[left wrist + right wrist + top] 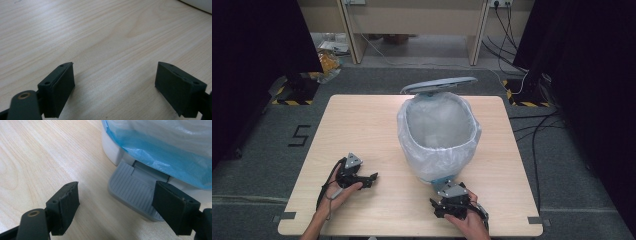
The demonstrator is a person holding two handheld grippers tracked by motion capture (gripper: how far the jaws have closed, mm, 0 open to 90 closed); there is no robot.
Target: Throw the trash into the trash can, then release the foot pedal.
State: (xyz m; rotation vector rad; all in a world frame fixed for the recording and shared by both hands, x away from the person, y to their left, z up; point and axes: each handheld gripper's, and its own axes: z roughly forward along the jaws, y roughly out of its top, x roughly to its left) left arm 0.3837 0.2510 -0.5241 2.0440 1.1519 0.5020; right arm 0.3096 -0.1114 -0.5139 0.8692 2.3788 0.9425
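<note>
A white pedal bin point(439, 150) lined with a clear bluish bag point(412, 135) stands on the wooden table point(362, 120), its grey lid point(439, 85) raised at the back. My right gripper point(447, 197) sits just in front of the bin, open. In the right gripper view its jaws point(116, 183) stand wide apart, with the grey ribbed pedal point(135, 192) close ahead between them, untouched. The bag point(162, 145) hangs over the bin's white base point(110, 147). My left gripper point(371, 177) rests low at the table's front left, open point(115, 63), with bare wood between its jaws.
The table's front edge point(412, 234) is close behind both hands. Cables point(537, 125) trail over the floor at the right. A bench point(412, 25) and yellow-striped stand feet point(292, 100) lie beyond the table's far edge.
</note>
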